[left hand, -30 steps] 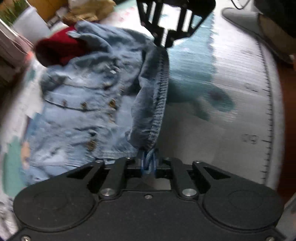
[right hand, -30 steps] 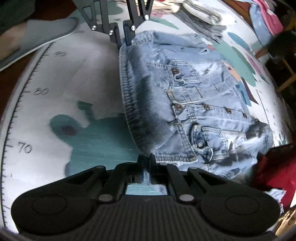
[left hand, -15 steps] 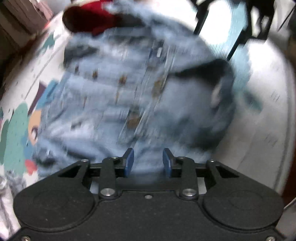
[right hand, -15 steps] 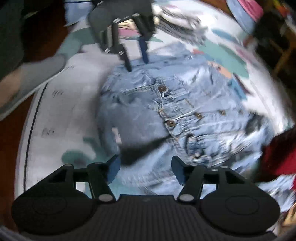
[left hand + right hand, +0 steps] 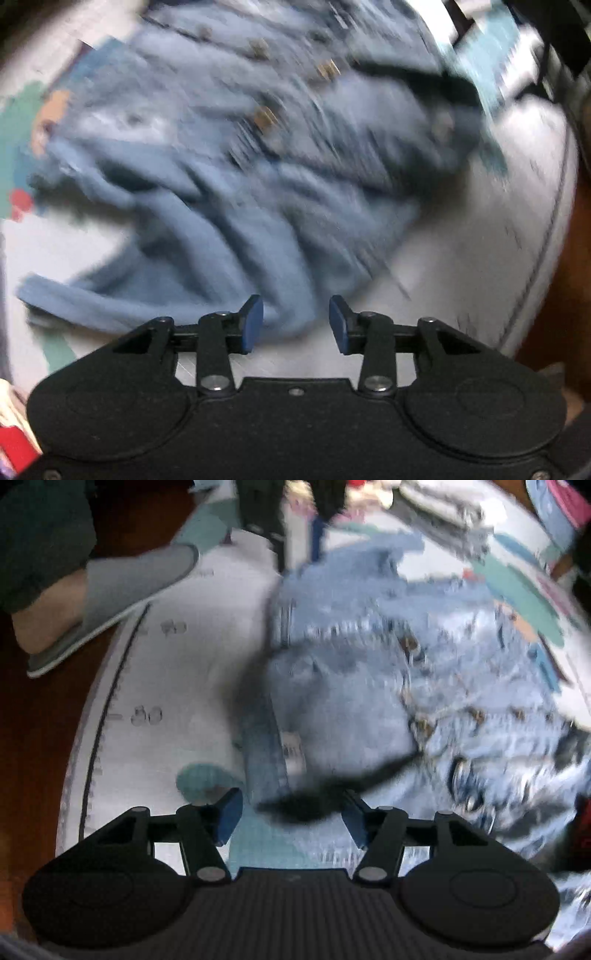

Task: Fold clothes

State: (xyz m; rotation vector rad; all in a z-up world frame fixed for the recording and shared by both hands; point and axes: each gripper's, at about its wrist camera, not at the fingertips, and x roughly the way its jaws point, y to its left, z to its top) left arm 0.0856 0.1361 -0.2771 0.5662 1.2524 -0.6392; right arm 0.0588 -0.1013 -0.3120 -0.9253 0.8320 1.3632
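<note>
A light-blue denim jacket (image 5: 258, 166) lies on the white play mat (image 5: 461, 258), folded over on itself, with one sleeve (image 5: 110, 295) trailing toward the lower left. My left gripper (image 5: 295, 319) hovers over the jacket's near edge; its jaws are opening and nothing is between the blue pads (image 5: 253, 319). In the right wrist view the jacket (image 5: 369, 701) fills the middle and right, and my right gripper (image 5: 291, 814) stands open above its hem, holding nothing. The left gripper (image 5: 295, 535) shows blurred at the top there.
A person's foot in a grey slipper (image 5: 122, 590) rests at the mat's edge (image 5: 110, 672), beside printed ruler marks. Folded grey clothes (image 5: 443, 502) lie at the far side. A red garment (image 5: 583, 819) sits by the jacket's right end.
Both grippers let go of the jacket's folded edge and opened. The fold dropped flat onto the jacket. The left gripper swung across and rolled; the right one shifted a little.
</note>
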